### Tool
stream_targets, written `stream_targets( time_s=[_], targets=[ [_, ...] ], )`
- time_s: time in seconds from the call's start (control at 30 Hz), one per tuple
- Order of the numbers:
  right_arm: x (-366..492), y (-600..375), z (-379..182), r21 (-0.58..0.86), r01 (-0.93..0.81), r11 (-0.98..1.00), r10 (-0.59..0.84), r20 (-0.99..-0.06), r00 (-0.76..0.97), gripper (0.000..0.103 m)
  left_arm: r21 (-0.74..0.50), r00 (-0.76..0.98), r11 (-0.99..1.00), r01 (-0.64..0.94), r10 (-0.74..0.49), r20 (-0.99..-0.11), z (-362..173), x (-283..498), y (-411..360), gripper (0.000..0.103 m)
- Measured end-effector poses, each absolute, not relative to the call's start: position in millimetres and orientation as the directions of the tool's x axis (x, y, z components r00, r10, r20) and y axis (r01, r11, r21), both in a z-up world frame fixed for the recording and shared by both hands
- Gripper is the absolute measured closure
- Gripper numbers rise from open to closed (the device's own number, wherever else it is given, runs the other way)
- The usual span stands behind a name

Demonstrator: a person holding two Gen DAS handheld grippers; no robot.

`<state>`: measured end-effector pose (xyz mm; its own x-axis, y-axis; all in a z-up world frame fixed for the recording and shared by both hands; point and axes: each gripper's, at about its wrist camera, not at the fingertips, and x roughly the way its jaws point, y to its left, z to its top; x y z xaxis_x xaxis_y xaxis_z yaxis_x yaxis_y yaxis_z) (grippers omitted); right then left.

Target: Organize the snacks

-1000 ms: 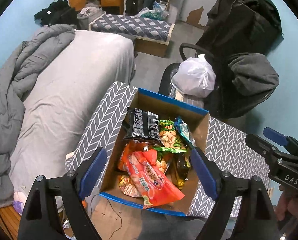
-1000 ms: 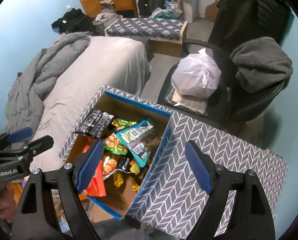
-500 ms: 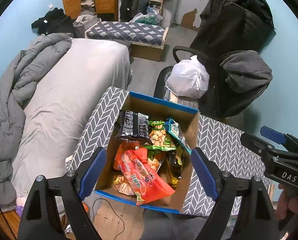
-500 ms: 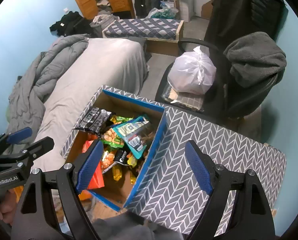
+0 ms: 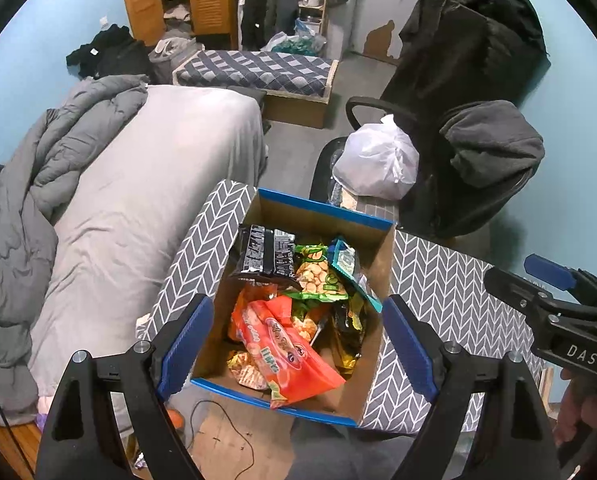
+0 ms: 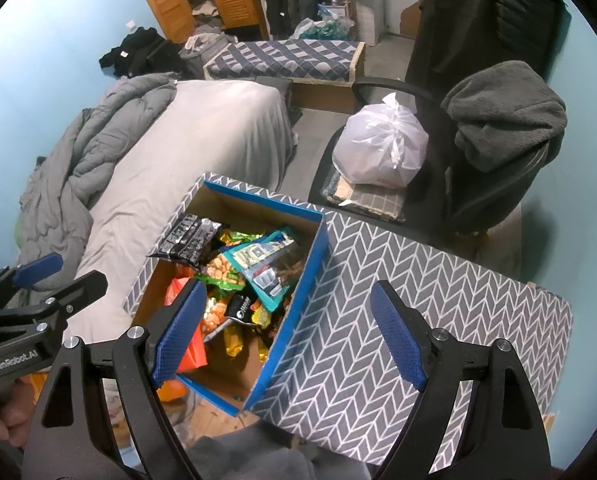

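1. Left wrist view: my left claw (image 5: 296, 344) hangs with its jaws spread wide and nothing between the blue pads (image 5: 186, 344). The room between them is clear air above the open box (image 5: 326, 208).
2. The box's blue near rim lies just under and between my fingertips, and its far rim is farther ahead. The grey chevron wall runs down beside my left pad.
3. The snacks sit inside the box, straight ahead of the claw and below it. An orange packet (image 5: 294, 354) is nearest, a black packet (image 5: 266, 256) is at the far end, and a green biscuit packet (image 5: 320, 276) and a teal packet (image 5: 348, 272) lie toward my right pad.
4. Off to the right of this claw, my right claw (image 5: 554, 300) juts in above the chevron lid (image 5: 438, 280). A bed (image 5: 138, 200) lies to the left, and a chair with a white bag (image 5: 378, 164) stands ahead.
5. Right wrist view: my right claw (image 6: 290, 334) is wide open too, holding nothing. Its left pad hangs over the snacks, and its right pad hangs over the chevron lid (image 6: 418, 280).
6. The box's blue side rim (image 6: 294, 304) runs between my pads. The black packet (image 6: 190, 240) and the teal packet (image 6: 262, 264) lie ahead and to the left.
7. My left claw (image 6: 38, 292) shows at the far left, beside the bed (image 6: 202, 136). The chair (image 6: 498, 140) stands ahead on the right.
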<state>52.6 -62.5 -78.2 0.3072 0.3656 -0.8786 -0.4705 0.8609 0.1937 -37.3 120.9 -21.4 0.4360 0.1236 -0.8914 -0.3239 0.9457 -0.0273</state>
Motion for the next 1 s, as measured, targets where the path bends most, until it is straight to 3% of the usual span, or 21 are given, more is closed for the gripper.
stream_targets(
  time_s=[1.0],
  targets=[
    [50, -71, -76, 0.202, -0.466, 0.861, 0.370, -0.879, 0.302, 0.019, -0.007, 0.407, 0.939, -0.344, 0.142, -0.902, -16, -35, 105, 0.016]
  ],
)
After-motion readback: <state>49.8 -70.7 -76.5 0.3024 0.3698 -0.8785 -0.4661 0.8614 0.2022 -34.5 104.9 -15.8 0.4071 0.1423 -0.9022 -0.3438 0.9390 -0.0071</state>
